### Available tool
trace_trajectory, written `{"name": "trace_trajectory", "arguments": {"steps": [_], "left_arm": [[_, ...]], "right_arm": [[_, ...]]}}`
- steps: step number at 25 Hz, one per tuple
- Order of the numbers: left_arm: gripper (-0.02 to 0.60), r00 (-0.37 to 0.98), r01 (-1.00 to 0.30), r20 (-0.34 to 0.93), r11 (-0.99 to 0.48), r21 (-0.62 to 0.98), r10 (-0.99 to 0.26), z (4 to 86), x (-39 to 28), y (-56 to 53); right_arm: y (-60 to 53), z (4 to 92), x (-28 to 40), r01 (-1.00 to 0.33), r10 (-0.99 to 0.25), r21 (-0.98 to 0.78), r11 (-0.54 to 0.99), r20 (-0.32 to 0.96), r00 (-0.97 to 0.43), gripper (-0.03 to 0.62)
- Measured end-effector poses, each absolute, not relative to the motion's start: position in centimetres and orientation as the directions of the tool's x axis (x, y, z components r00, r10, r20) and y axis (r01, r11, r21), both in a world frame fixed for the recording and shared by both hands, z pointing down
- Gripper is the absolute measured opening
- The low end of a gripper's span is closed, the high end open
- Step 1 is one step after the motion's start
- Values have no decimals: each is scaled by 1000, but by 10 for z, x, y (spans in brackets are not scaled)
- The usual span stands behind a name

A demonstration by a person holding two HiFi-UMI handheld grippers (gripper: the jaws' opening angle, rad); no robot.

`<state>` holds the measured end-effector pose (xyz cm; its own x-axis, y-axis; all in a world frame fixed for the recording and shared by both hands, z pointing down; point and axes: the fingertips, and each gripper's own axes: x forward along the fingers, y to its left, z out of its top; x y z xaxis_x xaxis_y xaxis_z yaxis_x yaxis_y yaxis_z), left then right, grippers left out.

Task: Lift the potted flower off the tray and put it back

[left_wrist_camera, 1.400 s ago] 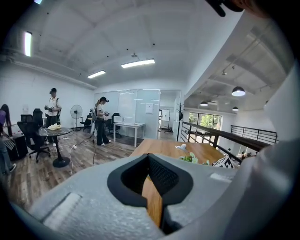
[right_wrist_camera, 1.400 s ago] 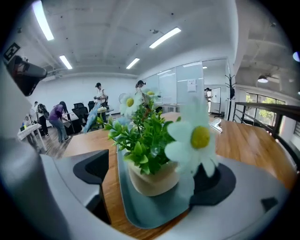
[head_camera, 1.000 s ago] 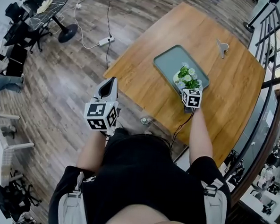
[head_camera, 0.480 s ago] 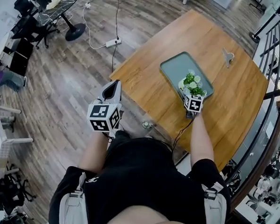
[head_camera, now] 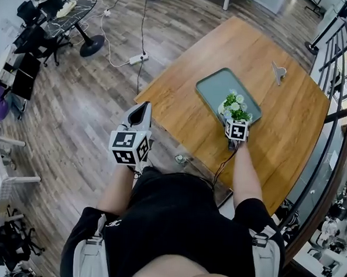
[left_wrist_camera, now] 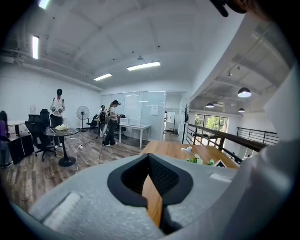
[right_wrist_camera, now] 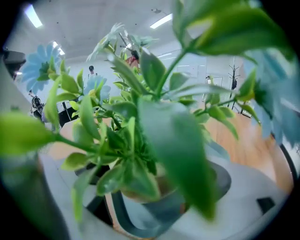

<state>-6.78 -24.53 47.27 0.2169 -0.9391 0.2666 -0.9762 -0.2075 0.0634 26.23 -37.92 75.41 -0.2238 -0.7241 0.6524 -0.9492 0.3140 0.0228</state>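
The potted flower [head_camera: 234,105], green leaves with small white blooms in a grey pot, stands at the near right end of the grey-green tray [head_camera: 214,85] on the wooden table [head_camera: 280,124]. My right gripper [head_camera: 234,116] reaches in from the near side, and its marker cube sits just below the leaves. In the right gripper view the pot [right_wrist_camera: 157,208] sits between the jaws, which are shut on it, and leaves fill most of the picture. My left gripper [head_camera: 141,108] hangs shut and empty over the floor beside the table's near left corner.
A small metal clip [head_camera: 277,71] lies on the table beyond the tray. A black railing [head_camera: 340,110] runs along the table's right side. On the floor are a power strip with cables [head_camera: 137,58] and a small round object [head_camera: 178,159]. People [left_wrist_camera: 112,123] stand far off.
The head view has shifted a little. My right gripper stays at the flower on the tray's near end, and the left gripper hangs in much the same place.
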Motion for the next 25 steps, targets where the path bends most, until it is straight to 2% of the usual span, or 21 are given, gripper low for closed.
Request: {"name": "trace_trajectory", "arguments": {"steps": [12,25], "left_arm": [[15,299,-954,236,-287,85,-925,468,-48,-258],[15,470,-882,193,-455,121,-861,446,-35,-303]], "right_arm": [[-379,692,260,-971,-822,32,235,541,-181,503],[-374,507,262,-996,-971,58,62,234,-47,503]]}}
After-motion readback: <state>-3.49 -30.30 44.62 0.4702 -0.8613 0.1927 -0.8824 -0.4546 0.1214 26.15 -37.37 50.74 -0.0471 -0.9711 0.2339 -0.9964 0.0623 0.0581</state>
